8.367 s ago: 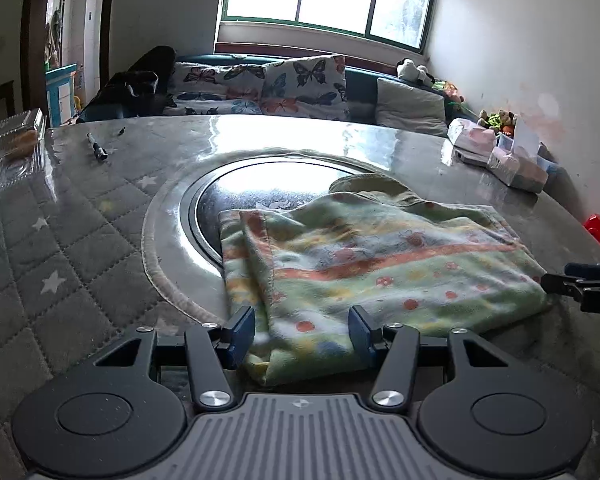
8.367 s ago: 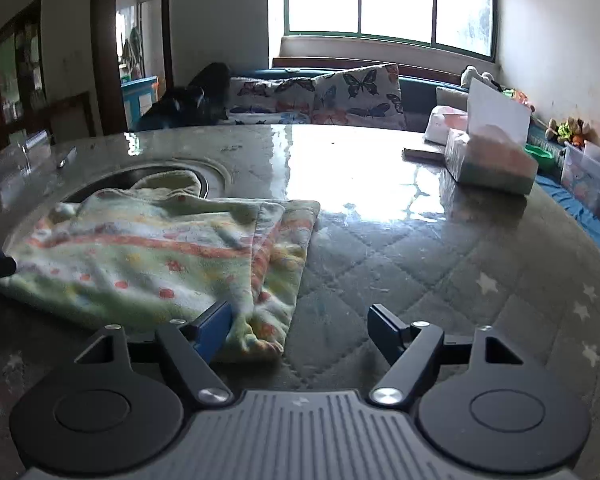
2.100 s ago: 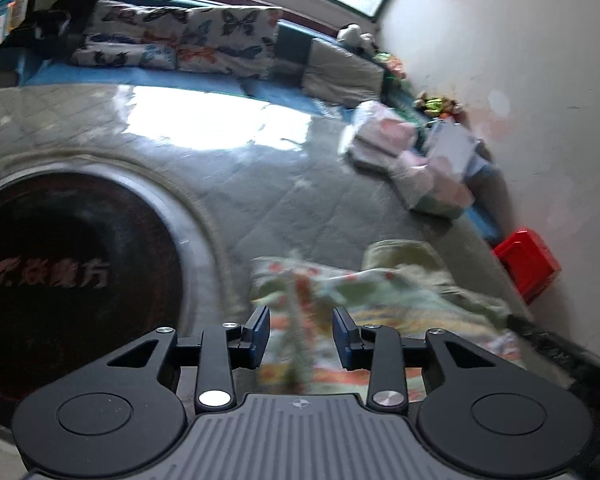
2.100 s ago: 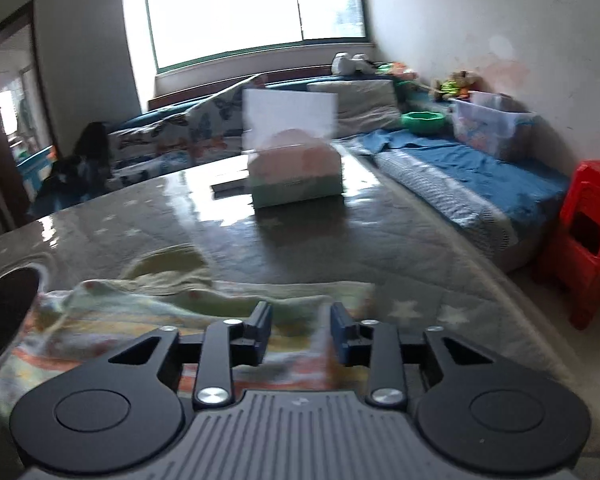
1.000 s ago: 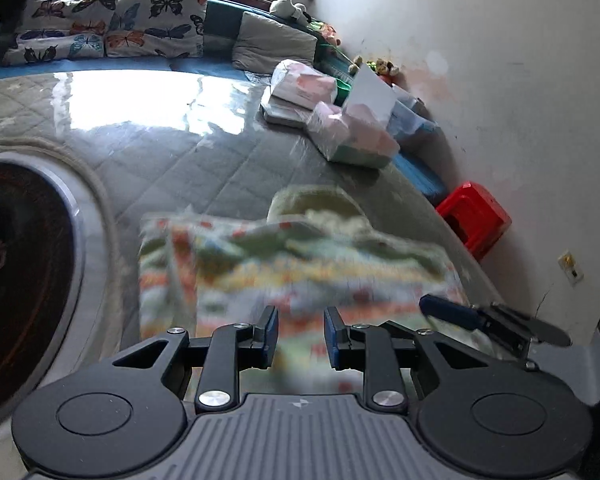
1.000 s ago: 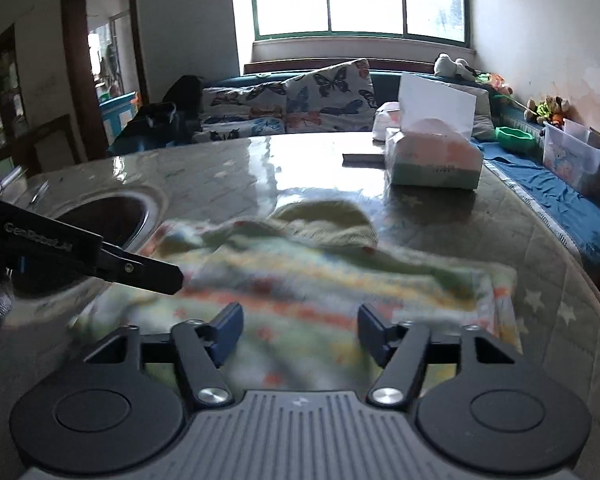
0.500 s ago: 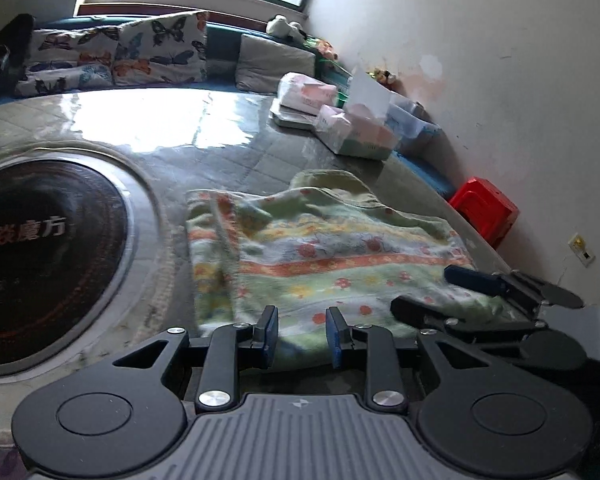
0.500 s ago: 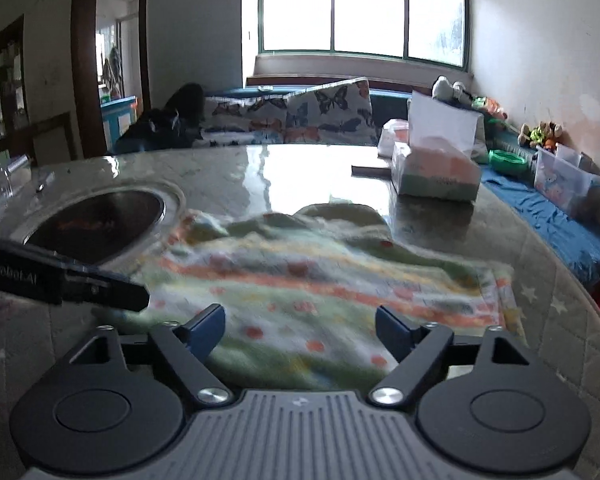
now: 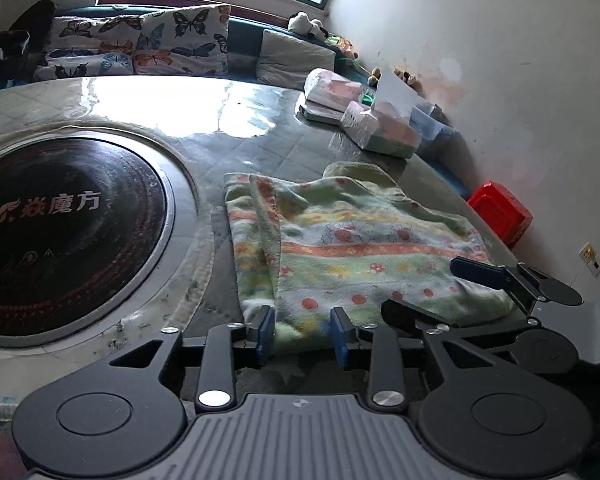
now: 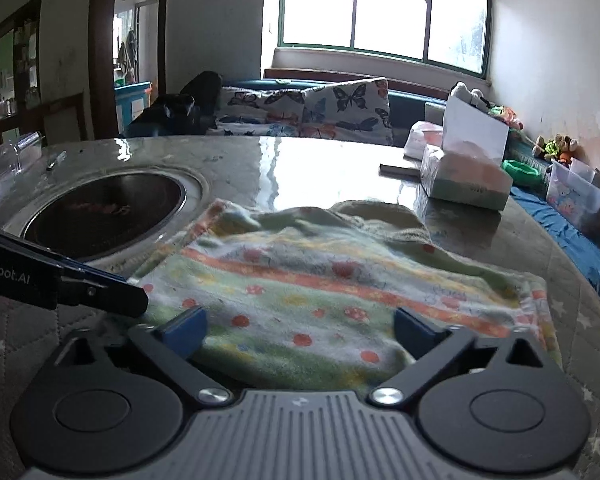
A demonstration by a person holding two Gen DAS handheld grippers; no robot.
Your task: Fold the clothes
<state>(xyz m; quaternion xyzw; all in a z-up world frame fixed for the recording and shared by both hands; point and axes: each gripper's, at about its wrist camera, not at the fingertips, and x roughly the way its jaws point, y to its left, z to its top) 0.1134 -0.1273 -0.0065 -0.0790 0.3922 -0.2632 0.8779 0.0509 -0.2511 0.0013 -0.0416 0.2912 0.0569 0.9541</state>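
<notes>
Left wrist view: the folded garment, a fleecy piece with stripes and dots, lies flat on the quilted table cover, centre to right of frame, just right of the round black cooktop set into the table. The left gripper sits at the lower centre with its near hem lying between the blue pads; the jaws are opening at a narrow gap and the pads do not appear to press the cloth. The right gripper shows at the lower right, its fingers spread over the garment's right edge. Judgement: the step in hand is releasing the finished fold; both tools should come away low and straight back so that no pad drags the top layer, and the doubled left edge should be checked for squareness before any further fold. Against the frame half a second earlier, the left gap is visibly wider. Right wrist view: the garment fills the centre, with tissue boxes beyond it at the upper right. The right gripper stands at its widest, jaws opening, cloth lying between the pads but untouched by them. The left gripper's finger enters from the left edge. Compared with one second ago, these jaws have spread markedly.
</notes>
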